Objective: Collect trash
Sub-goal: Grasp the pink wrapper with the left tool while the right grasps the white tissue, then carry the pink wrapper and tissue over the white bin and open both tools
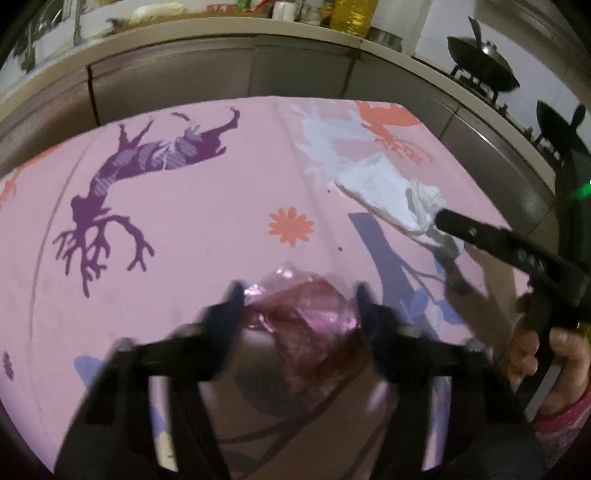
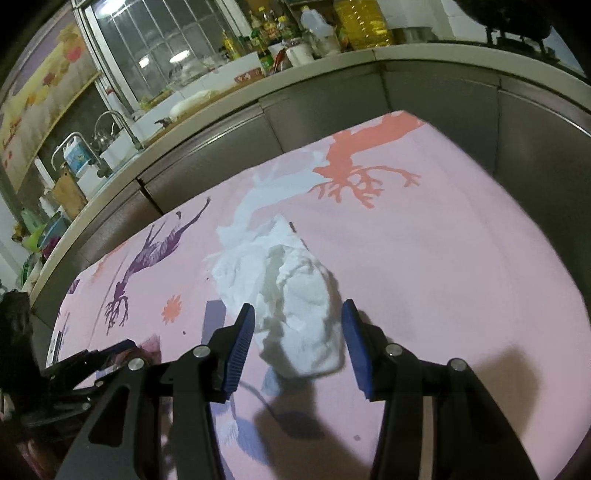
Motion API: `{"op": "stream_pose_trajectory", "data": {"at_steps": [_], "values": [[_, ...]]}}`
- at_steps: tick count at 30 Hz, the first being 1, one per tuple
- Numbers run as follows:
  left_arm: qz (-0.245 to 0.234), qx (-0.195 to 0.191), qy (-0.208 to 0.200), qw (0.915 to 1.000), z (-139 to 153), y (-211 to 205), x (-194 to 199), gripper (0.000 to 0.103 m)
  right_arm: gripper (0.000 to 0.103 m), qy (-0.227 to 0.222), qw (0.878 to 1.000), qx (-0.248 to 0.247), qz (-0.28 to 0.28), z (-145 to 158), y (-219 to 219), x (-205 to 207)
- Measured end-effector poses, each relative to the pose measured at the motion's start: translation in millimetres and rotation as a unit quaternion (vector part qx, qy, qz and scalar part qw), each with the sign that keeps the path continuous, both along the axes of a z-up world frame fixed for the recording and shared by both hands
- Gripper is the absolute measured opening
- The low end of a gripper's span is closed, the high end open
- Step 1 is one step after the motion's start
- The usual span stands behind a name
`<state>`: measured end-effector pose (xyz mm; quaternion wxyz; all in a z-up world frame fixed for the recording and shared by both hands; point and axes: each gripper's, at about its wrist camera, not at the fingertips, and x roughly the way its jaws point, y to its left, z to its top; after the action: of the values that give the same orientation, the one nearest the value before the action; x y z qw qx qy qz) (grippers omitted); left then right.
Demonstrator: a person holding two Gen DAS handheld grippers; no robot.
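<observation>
The left gripper [image 1: 300,295] has its two blurred black fingers [image 1: 231,299] set against either side of a crumpled clear wrapper [image 1: 306,314] with a reddish-pink tint, so by the look of it the wrapper is pinched between them, at the near edge of the pink tablecloth [image 1: 207,206]. The right gripper [image 2: 298,332] stands with its blue ribbed pads [image 2: 240,343] apart on either side of a crumpled white tissue [image 2: 295,295]; a gap shows between each pad and the paper, so it straddles the wad without pressing on it. In the left wrist view this right gripper [image 1: 441,218] comes in from the right, its tip at the tissue [image 1: 399,195], with a hand [image 1: 546,354] on the trigger below. The tissue lies toward the far right part of the cloth, over a pale printed patch and just near of an orange tree print [image 2: 354,162]; the wrapper lies nearer and to its left. The step in hand appears to be picking up two pieces of trash at once — one already gripped, the other only framed. The next move, as I judge it, calls for the right pads to close on the tissue low enough to catch its bulk, since soft paper may tear or slip, and then for both pieces to be carried to a bin — none is in view. On the counter [image 2: 332,74] beyond stand bottles, a yellow oil jug [image 2: 362,22] among them, but their labels are too small and blurred to read; no writing can be made out.
</observation>
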<state>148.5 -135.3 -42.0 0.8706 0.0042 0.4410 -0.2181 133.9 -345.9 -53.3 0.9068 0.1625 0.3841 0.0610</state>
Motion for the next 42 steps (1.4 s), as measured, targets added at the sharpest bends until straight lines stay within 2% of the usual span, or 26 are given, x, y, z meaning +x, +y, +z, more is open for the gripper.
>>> {"op": "stream_pose_trajectory", "data": {"at_steps": [1,2,3,9,13,16,20,25,28,33,34,35,36,38,39,41,42], "values": [[-0.005,-0.002,0.001,1.0000,-0.6,0.8,-0.5,0.038,0.040,-0.003,1.000,-0.003,0.007,-0.3,4.1,1.4],[-0.006,-0.003,0.001,1.0000,-0.6,2.1,-1.5,0.035,0.026,-0.002,1.000,-0.002,0.019,-0.5,8.9,2.5],[-0.009,-0.004,0.003,1.0000,-0.6,3.3,-2.9,0.031,0.002,-0.003,1.000,0.004,0.029,0.3,12.8,0.8],[-0.031,-0.030,-0.017,0.9990,23.4,1.4,-24.4,0.029,0.000,-0.046,0.998,0.027,0.030,22.9,12.1,-39.3],[-0.075,-0.040,-0.031,0.9959,45.8,-29.7,-39.7,0.029,0.000,-0.079,0.996,0.031,-0.011,36.1,-23.3,-88.6],[-0.124,-0.040,-0.034,0.9909,56.8,-73.5,-50.9,0.029,0.000,-0.096,0.993,0.022,-0.059,39.9,-60.8,-126.3],[-0.200,-0.037,-0.039,0.9784,66.6,-146.9,-68.3,0.029,0.001,-0.110,0.984,0.021,-0.138,40.8,-122.9,-170.8],[-0.287,-0.045,-0.042,0.9559,72.2,-260.2,-88.0,0.029,0.001,-0.110,0.965,0.031,-0.236,31.7,-200.5,-218.6],[-0.330,-0.049,-0.034,0.9421,68.2,-316.5,-97.7,0.030,0.001,-0.102,0.957,0.036,-0.269,23.1,-229.3,-231.9],[-0.372,-0.052,0.006,0.9266,45.9,-377.1,-100.2,0.034,0.001,-0.081,0.950,0.049,-0.298,4.7,-254.3,-233.2],[-0.378,-0.058,0.025,0.9235,38.9,-386.1,-96.1,0.035,0.001,-0.075,0.949,0.053,-0.302,0.3,-258.6,-232.7],[-0.379,-0.061,0.038,0.9226,34.0,-391.0,-92.5,0.040,0.001,-0.064,0.948,0.058,-0.308,-6.0,-262.5,-229.0],[-0.375,-0.058,0.060,0.9233,25.4,-399.9,-87.3,0.049,0.002,-0.060,0.947,0.062,-0.309,-9.5,-263.7,-228.5],[-0.354,-0.057,0.085,0.9297,13.8,-406.9,-74.4,0.057,0.006,-0.060,0.945,0.078,-0.311,-16.7,-266.8,-225.8],[-0.348,-0.060,0.092,0.9311,10.4,-405.5,-71.1,0.059,0.013,-0.060,0.944,0.083,-0.312,-19.2,-267.0,-224.3],[-0.333,-0.070,0.116,0.9332,7.6,-406.4,-62.7,0.062,0.037,-0.065,0.942,0.089,-0.316,-21.1,-265.3,-224.9],[-0.330,-0.078,0.123,0.9325,8.8,-404.6,-60.5,0.065,0.056,-0.070,0.940,0.092,-0.321,-21.0,-265.7,-225.9]]}}
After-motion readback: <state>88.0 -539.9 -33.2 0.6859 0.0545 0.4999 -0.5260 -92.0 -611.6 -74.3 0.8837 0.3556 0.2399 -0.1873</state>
